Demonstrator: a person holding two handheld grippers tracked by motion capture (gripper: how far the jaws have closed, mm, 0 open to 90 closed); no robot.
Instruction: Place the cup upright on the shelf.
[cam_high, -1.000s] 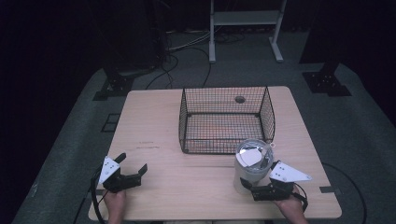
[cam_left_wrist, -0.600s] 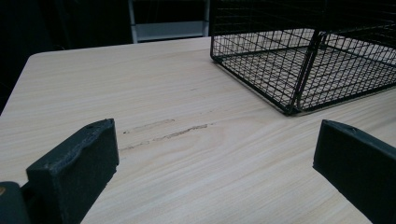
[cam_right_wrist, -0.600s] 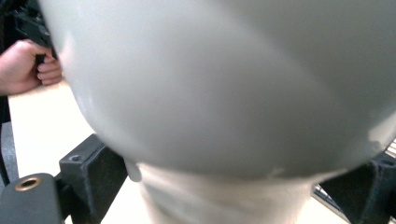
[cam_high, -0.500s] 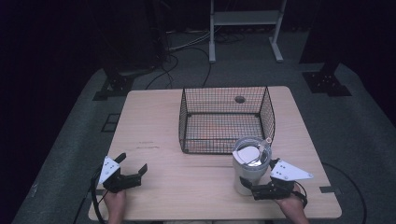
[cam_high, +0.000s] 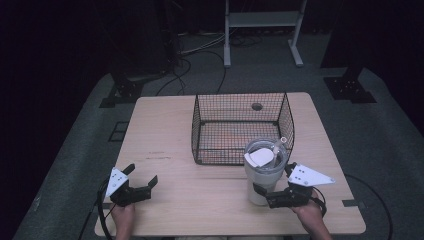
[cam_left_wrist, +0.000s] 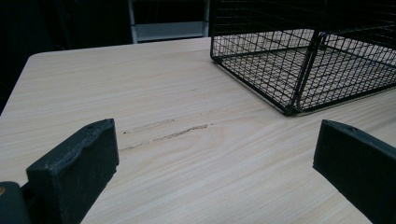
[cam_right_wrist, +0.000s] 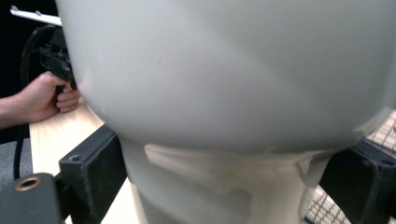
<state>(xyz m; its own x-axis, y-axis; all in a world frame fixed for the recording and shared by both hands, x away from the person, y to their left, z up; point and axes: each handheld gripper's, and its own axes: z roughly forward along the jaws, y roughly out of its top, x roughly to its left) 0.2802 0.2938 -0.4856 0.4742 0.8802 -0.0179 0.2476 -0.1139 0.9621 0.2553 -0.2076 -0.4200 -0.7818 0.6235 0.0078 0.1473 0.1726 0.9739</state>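
Sitting at lower right in the high view, the right gripper (cam_high: 266, 195) is pinching a white tumbler (cam_high: 265, 170) just before the wire basket (cam_high: 240, 127); the left gripper (cam_high: 141, 181) is resting spread at lower left. Its own view is showing bare table (cam_left_wrist: 177, 140) between wide jaws. The right gripper view is showing jaws pressing the tumbler's narrow base (cam_right_wrist: 210, 186).

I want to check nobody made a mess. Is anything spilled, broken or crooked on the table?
Nothing spilled or broken. The white tumbler stands upright with the right gripper closed around its base. The wire basket sits square. The one blemish is a faint scratch in the table wood.
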